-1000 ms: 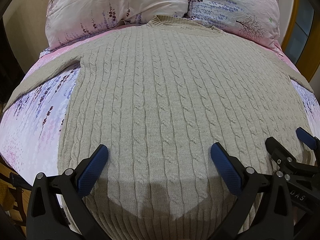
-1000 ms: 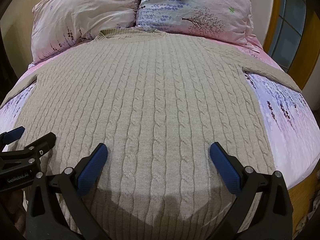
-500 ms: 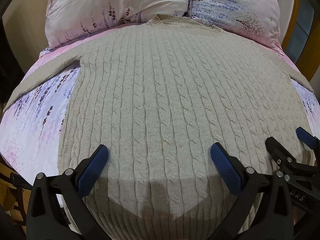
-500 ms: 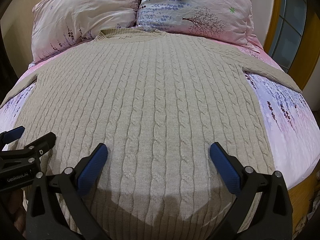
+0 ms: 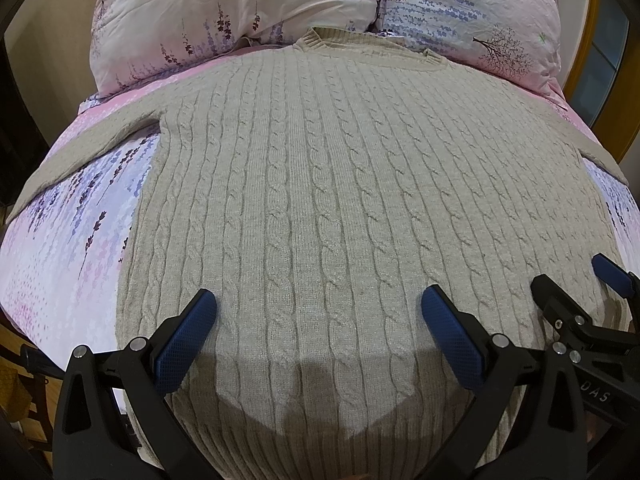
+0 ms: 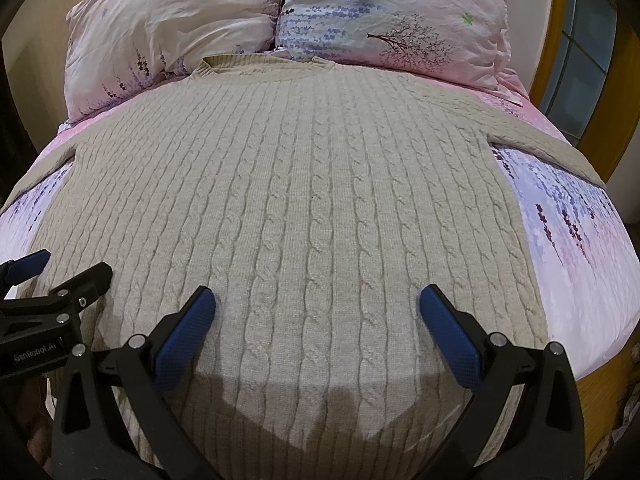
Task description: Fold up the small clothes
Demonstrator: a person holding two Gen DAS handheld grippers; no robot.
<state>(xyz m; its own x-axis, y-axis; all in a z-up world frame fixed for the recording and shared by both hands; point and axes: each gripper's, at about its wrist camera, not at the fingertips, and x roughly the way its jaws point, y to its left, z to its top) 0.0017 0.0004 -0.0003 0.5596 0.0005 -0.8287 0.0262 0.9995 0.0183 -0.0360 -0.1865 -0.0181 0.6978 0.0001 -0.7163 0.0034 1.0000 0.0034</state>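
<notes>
Bed (image 5: 60, 248) with pink/lavender floral sheet fills both views. Beige cable-knit sweater (image 5: 340, 200) lies flat on it, unfolded, collar at 12 o'clock touching the two pillows (image 5: 240, 12), hem at 6 o'clock under the cameras. Left sleeve (image 5: 88, 148) runs out toward 9 o'clock in the left wrist view; right sleeve (image 6: 548, 144) runs toward 3 o'clock in the right wrist view.

Left gripper (image 5: 319, 326): jaws spread wide, nothing between them, blue pads (image 5: 188, 340) over the lower sweater body near the left side seam. Contact with the knit: can't tell.

Right gripper (image 6: 317, 326): jaws spread wide as well, holding nothing, pads (image 6: 450, 334) over the lower body toward the right side seam. Contact: can't tell.

Both point along the sweater toward the collar, side by side, near each other; each shows at the other's frame edge, at 4 o'clock and 8 o'clock.

Wooden frame with glass (image 6: 580, 60) at 2 o'clock in the right wrist view. Nothing lies on the sweater.
</notes>
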